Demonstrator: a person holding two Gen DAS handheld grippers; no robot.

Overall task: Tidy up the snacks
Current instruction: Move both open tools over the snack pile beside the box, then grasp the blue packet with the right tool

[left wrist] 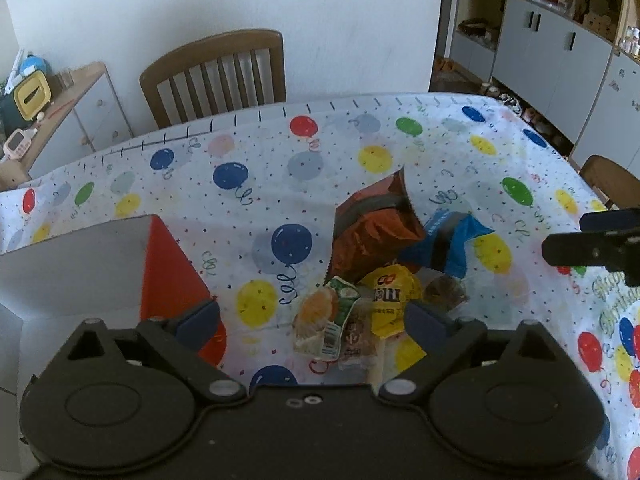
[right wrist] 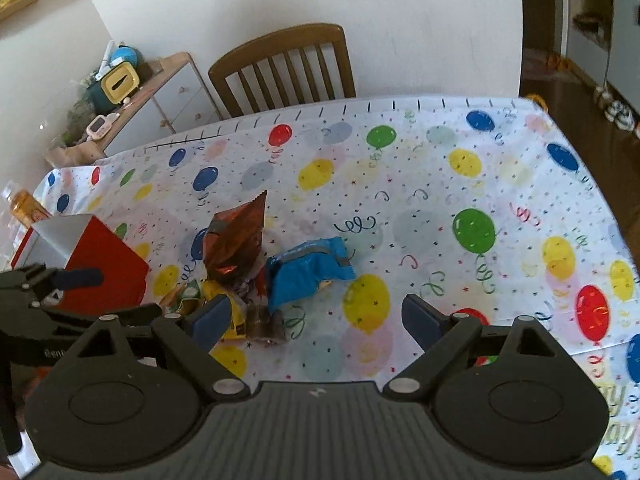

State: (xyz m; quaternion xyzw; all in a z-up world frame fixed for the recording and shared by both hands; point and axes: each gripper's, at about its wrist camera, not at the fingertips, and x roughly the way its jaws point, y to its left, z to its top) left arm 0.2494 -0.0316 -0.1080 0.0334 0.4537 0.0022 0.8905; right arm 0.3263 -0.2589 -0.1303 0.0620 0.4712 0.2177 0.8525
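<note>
Jaws of both grippers gape empty over the snack pile [left wrist: 372,280]; red box [left wrist: 168,264] just left, wooden chair [left wrist: 218,76] behind

Both tongs [left wrist: 312,316] [right wrist: 316,318] are black, with round hubs, silver screws and dark-blue finger pads [left wrist: 200,320]

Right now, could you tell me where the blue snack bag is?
In both wrist views the blue snack bag lies on the balloon tablecloth, just right of the orange bag.
</note>
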